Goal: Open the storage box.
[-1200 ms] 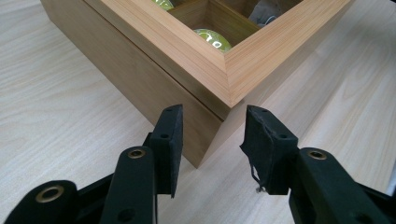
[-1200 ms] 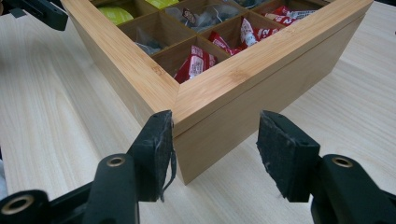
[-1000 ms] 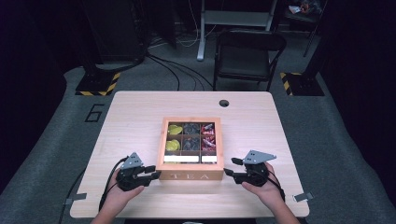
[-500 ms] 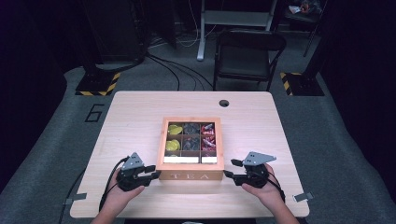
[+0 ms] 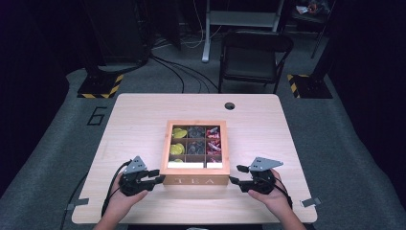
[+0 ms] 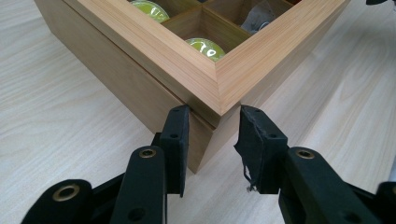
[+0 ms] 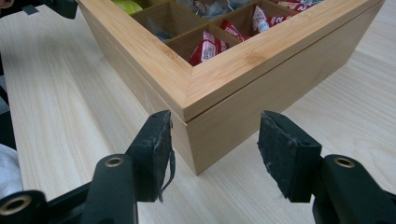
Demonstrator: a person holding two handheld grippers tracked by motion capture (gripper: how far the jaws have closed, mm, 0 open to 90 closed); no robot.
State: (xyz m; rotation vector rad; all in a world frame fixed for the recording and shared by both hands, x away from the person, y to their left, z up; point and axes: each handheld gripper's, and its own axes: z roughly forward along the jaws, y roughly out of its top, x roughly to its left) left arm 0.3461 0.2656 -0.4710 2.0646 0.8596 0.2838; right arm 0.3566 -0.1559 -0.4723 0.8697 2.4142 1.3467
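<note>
The left gripper sits at the near left corner of the wooden tea box, its jaws closed in as far as they go, pads pressing the corner's two faces (the left pad flat on the wood). The right gripper faces the near right corner with its jaws spread; its left pad lies at the wood, the right one stands off it. The box rests mid-worktop, lid open, "TEA" on its near face. Its compartments hold yellow-green pods, grey sachets and red packets.
</note>
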